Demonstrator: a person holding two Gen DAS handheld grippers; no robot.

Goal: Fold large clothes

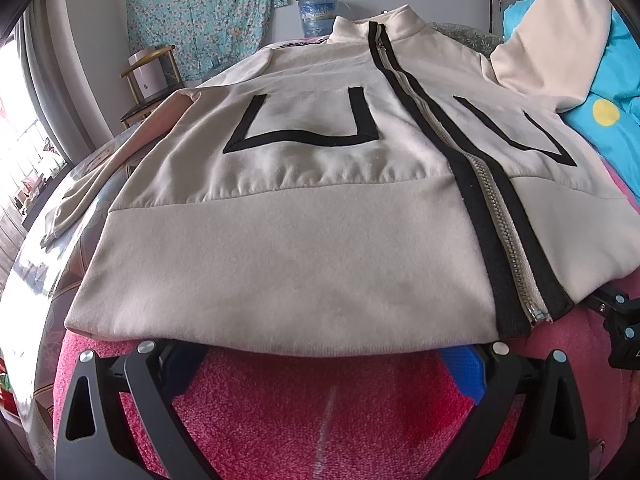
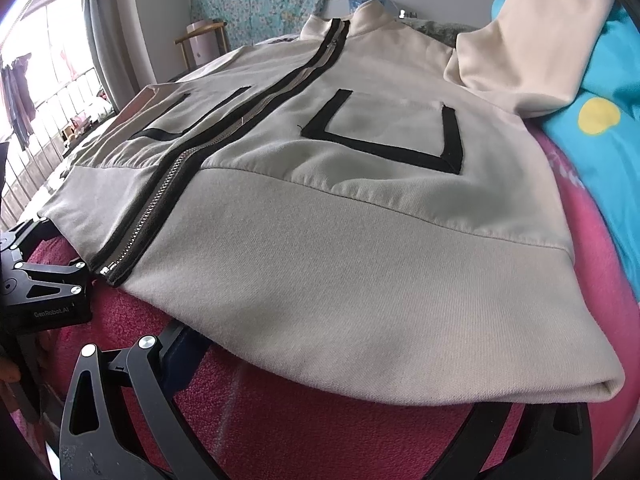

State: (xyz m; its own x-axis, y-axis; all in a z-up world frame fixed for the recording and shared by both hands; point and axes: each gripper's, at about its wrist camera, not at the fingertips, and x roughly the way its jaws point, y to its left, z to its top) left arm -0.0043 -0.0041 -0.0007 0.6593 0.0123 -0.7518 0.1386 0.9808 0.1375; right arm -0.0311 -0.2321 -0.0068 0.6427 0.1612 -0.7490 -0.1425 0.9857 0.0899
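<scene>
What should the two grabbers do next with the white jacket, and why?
Probably close both on the hem and lift it toward the collar. The jacket lies flat, zipped, on the pink blanket, and the left gripper and right gripper sit open at its bottom edge.

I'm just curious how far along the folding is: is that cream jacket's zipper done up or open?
Done up. The zipper on the jacket runs closed, teeth meshed, from the hem to the collar, with the pull near the top.
</scene>
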